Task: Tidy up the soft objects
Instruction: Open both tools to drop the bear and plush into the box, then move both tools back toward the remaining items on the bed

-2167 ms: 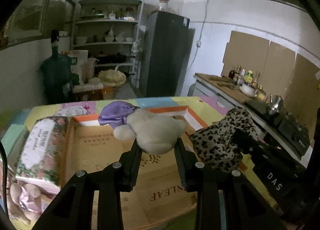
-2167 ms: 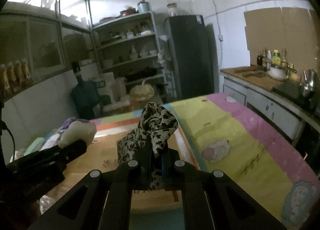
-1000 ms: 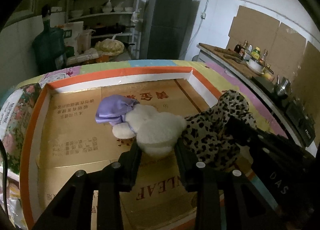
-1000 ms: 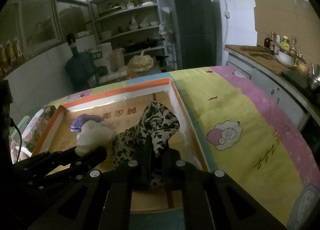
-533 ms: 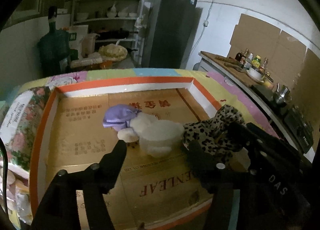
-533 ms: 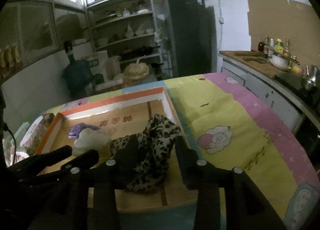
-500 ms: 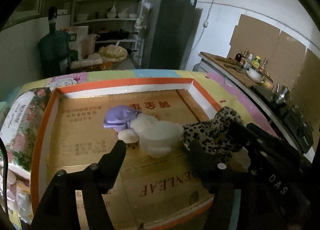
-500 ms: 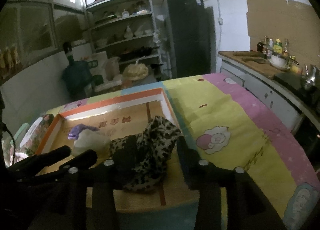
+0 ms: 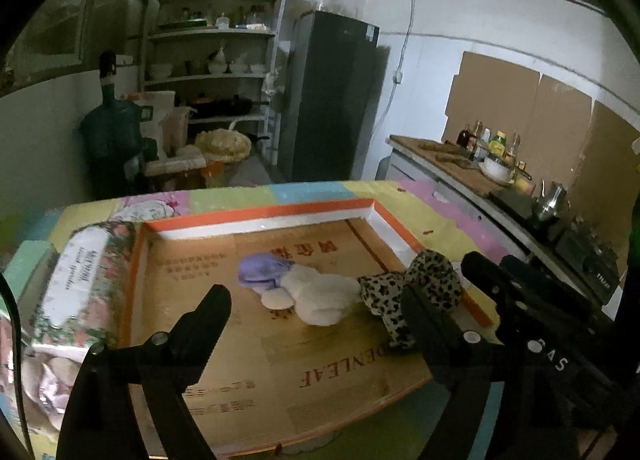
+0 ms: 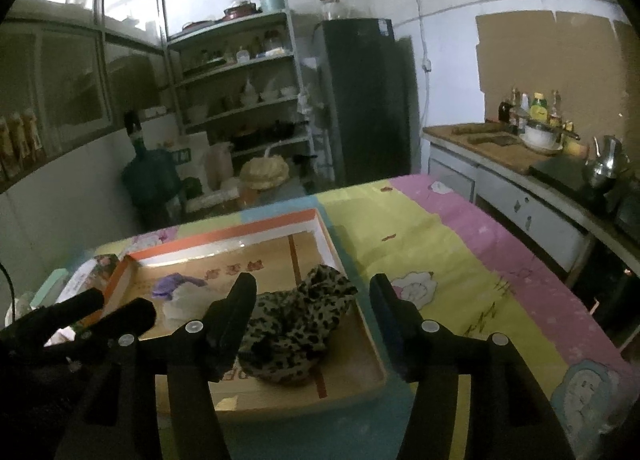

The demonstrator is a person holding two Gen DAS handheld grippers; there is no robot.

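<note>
A cream plush toy (image 9: 320,294) with a purple cap (image 9: 262,269) lies inside the shallow cardboard box (image 9: 264,220), which has an orange rim. A leopard-print soft piece (image 9: 420,284) lies beside it at the box's right side; in the right wrist view it (image 10: 296,320) rests near the box's right wall (image 10: 332,248). My left gripper (image 9: 316,300) is open and empty, above and behind the plush. My right gripper (image 10: 312,292) is open and empty, above the leopard piece. The plush also shows in the right wrist view (image 10: 184,298).
A floral packet (image 9: 80,272) lies along the box's left side. The box sits on a colourful table cover (image 10: 460,268). A dark fridge (image 9: 332,96), shelves (image 9: 216,72) and a counter with bottles (image 9: 488,148) stand beyond.
Both grippers have opened, letting go of the plush and the leopard piece inside the box, then pulled back and up. Both soft things now lie in the box.
</note>
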